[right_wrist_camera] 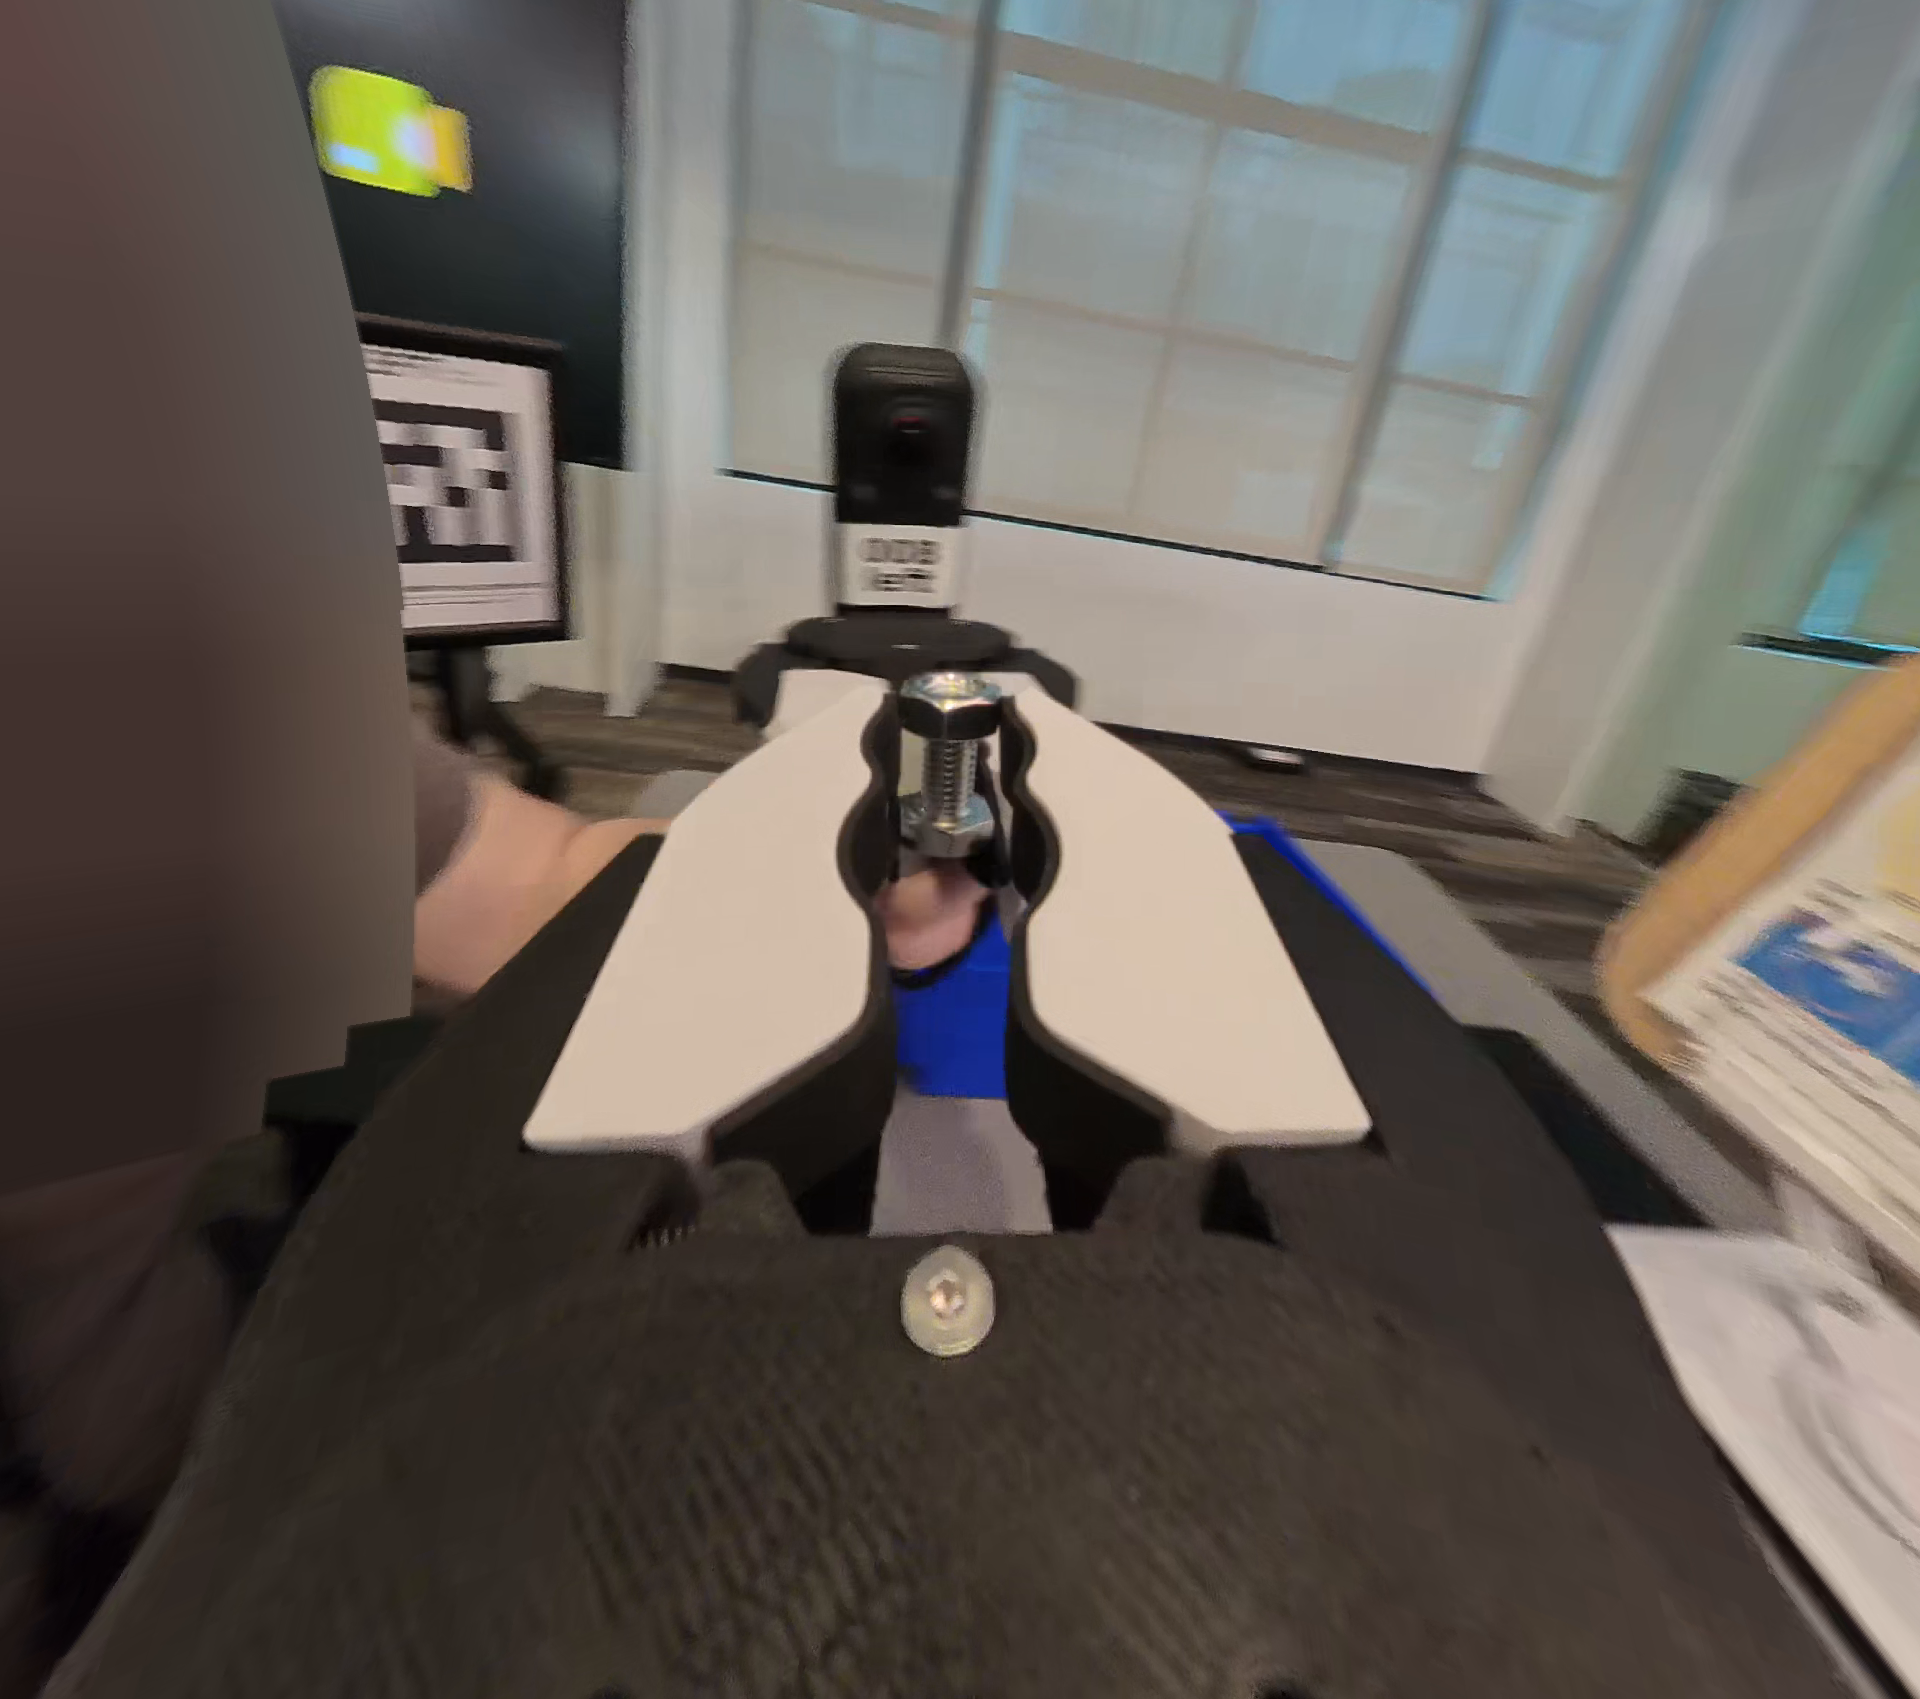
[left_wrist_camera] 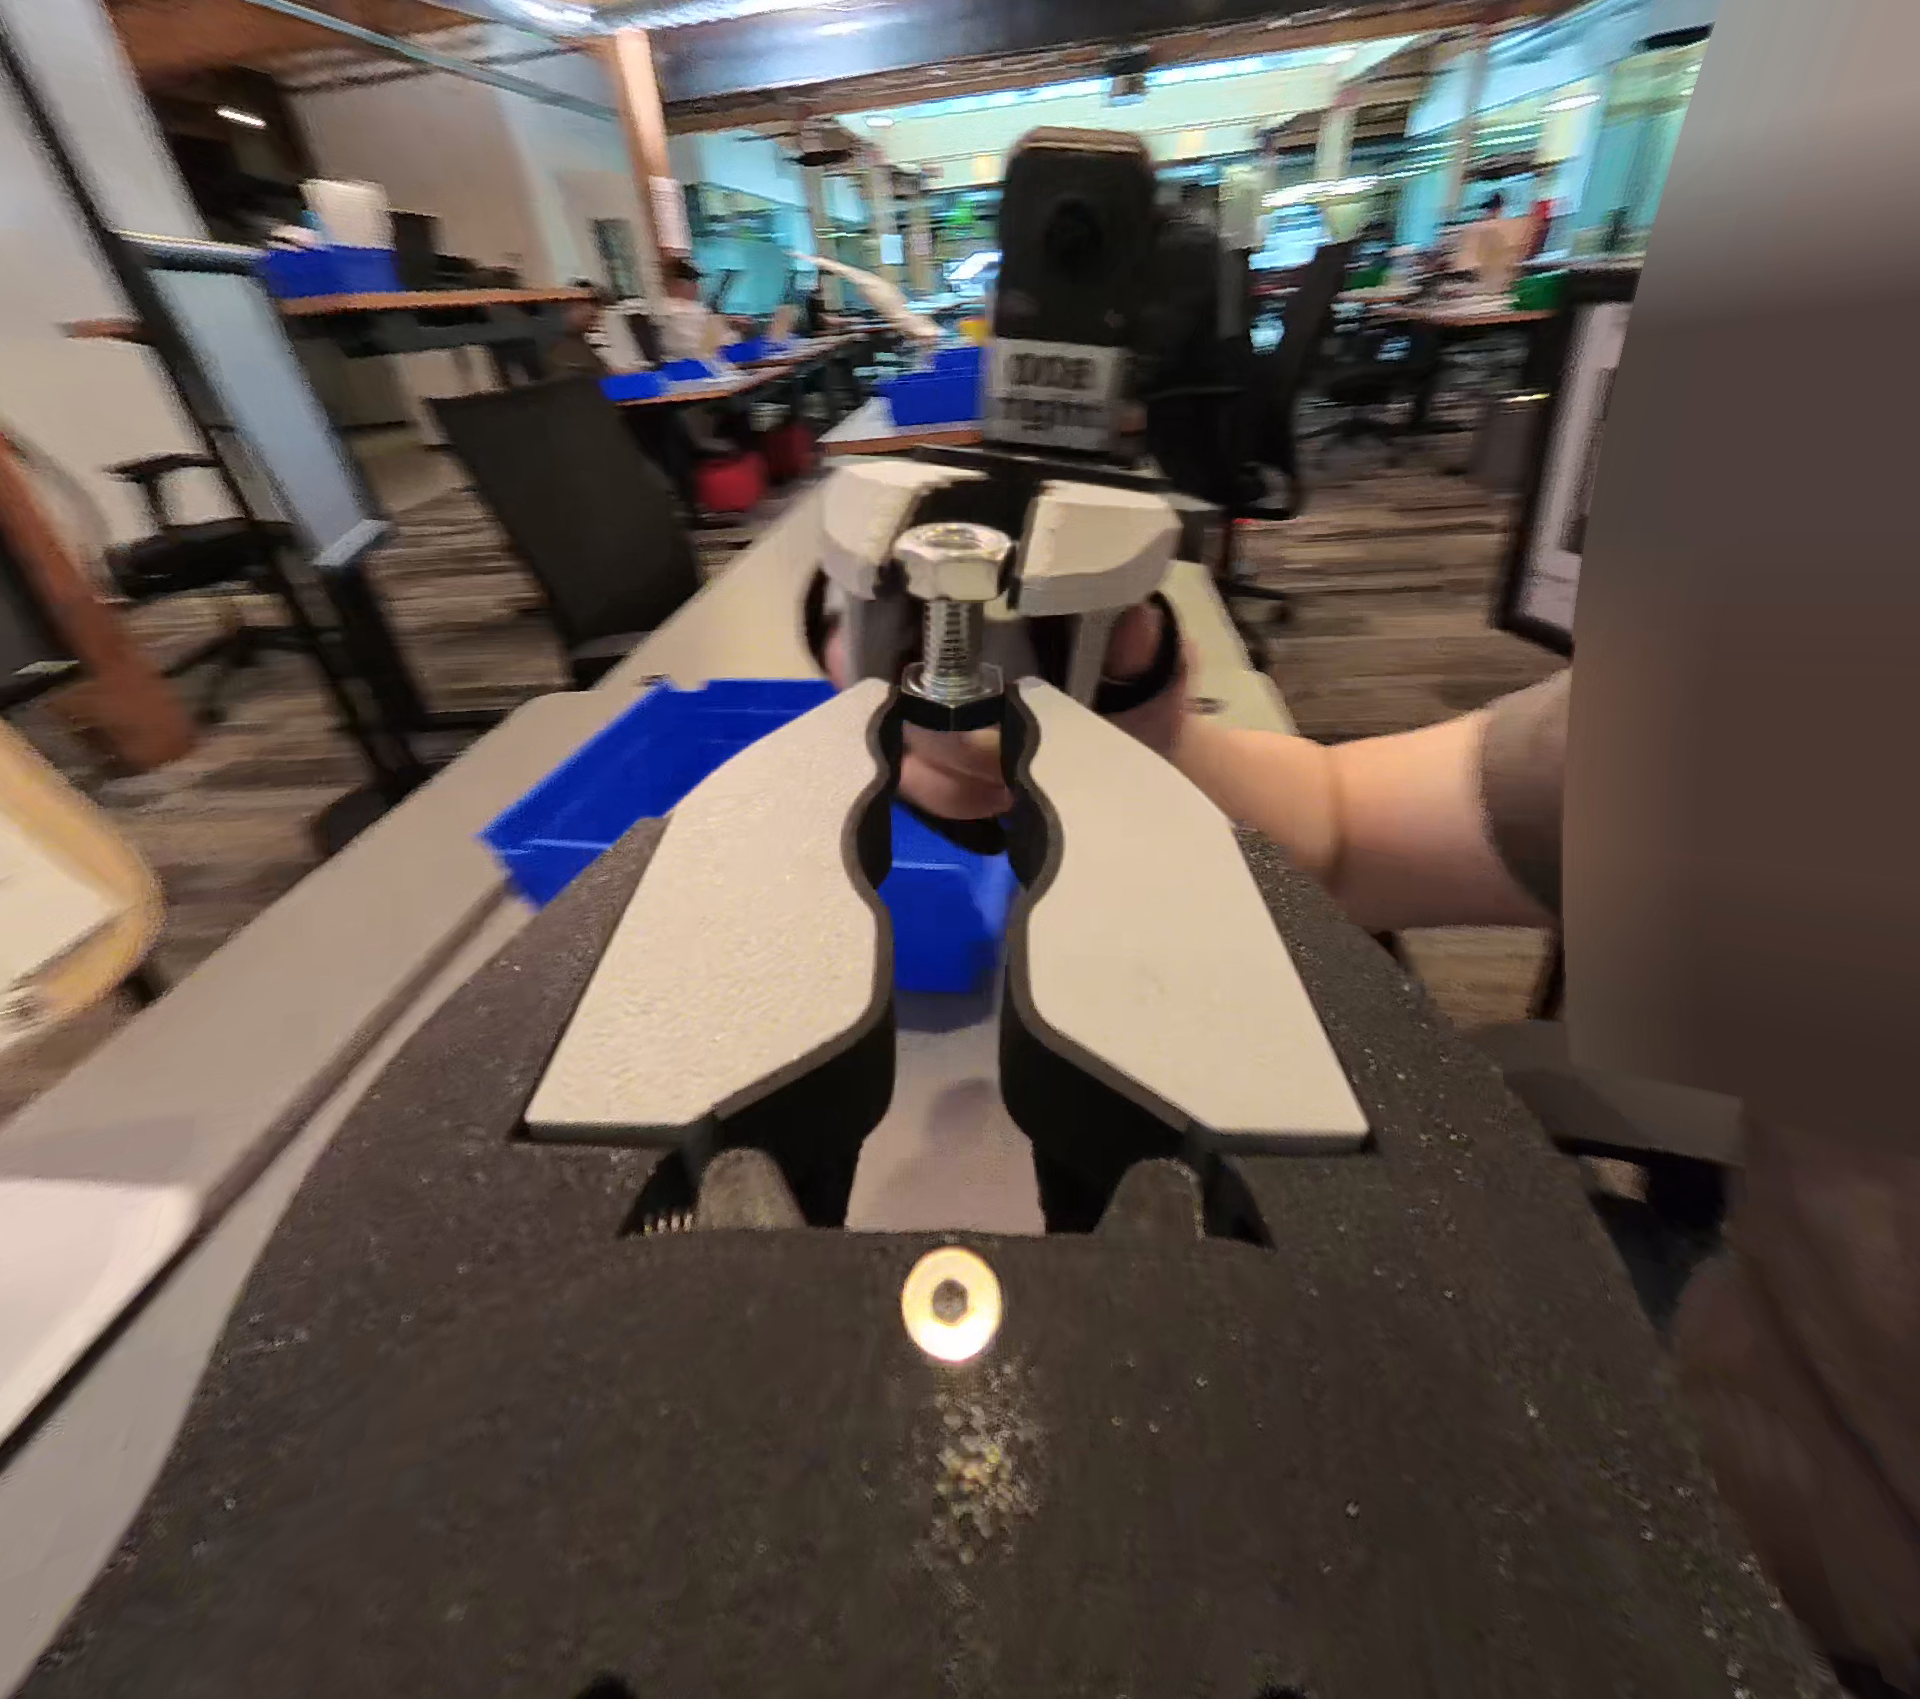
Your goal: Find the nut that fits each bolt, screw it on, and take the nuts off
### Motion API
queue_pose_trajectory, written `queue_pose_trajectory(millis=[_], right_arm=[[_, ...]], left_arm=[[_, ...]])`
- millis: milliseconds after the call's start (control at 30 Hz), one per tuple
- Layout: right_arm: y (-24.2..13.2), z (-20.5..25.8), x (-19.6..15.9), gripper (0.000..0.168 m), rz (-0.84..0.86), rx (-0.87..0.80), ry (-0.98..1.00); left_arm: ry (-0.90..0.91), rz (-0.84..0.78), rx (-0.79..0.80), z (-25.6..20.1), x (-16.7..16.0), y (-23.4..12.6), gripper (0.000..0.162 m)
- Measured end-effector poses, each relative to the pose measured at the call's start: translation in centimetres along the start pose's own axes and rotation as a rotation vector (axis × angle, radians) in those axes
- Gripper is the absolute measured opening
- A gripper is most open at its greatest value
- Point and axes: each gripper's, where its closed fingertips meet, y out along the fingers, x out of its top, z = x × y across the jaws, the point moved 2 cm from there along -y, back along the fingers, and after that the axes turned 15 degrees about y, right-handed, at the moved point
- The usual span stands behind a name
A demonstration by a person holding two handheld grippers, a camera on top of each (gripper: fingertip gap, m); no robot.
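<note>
Clamping the bolt low, left gripper opposes right gripper, which grips its top nut. Misaligned twisting could cross-thread or drop it.

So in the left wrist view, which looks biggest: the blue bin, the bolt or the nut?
Largest to smallest:
1. blue plastic bin
2. silver threaded bolt
3. silver hex nut
The bin lies farther off, yet looks biggest.

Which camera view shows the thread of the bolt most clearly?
The left wrist view: the bolt's thread is sharp and fully exposed. The right wrist view shows it blurred, flanked by the fingers of the right claw.
</note>
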Motion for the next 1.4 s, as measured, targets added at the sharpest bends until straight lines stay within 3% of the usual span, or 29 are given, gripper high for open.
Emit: queue_pose_trajectory(millis=[167,267,367,500,567,633,667,800,967,1167,1400], right_arm=[[-1.5,2.9,-0.9,0.019,0.075,0.479,0.192],[-2.0,4.0,-1.7,0.019,0.092,0.668,0.279],[-2.3,4.4,-1.9,0.019,0.083,0.755,0.327],[-2.3,4.4,-1.9,0.019,0.086,0.751,0.327],[-2.2,4.2,-1.7,0.019,0.080,0.718,0.306],[-2.0,3.7,-1.1,0.049,0.056,0.636,0.275],[-2.0,3.4,-0.5,0.053,0.031,0.585,0.258],[-1.4,0.4,1.3,0.053,-0.076,0.155,0.013],[-0.6,-1.7,1.1,0.047,-0.098,-0.252,-0.149],[-0.2,-2.9,-0.2,0.039,-0.117,-0.352,-0.055],[0.0,-3.1,-0.8,0.029,-0.087,-0.351,-0.040]], left_arm=[[-0.131,-0.075,-0.331,-3.8,0.4,0.6,0.017],[-0.177,-0.082,-0.450,-5.4,0.1,1.0,0.018],[-0.205,-0.098,-0.494,-5.9,0.1,1.2,0.018],[-0.204,-0.098,-0.487,-5.9,0.1,1.2,0.018],[-0.195,-0.100,-0.464,-5.6,0.2,1.2,0.018],[-0.176,-0.093,-0.402,-4.8,0.2,1.2,0.018],[-0.161,-0.087,-0.335,-4.0,0.2,1.2,0.018],[-0.059,-0.025,-0.015,-0.1,-0.6,0.7,0.017],[0.032,0.036,0.210,2.3,-1.3,-0.1,0.017],[0.024,0.089,0.282,3.1,-2.0,-0.3,0.017],[0.024,0.098,0.271,2.8,-2.1,0.0,0.017]])
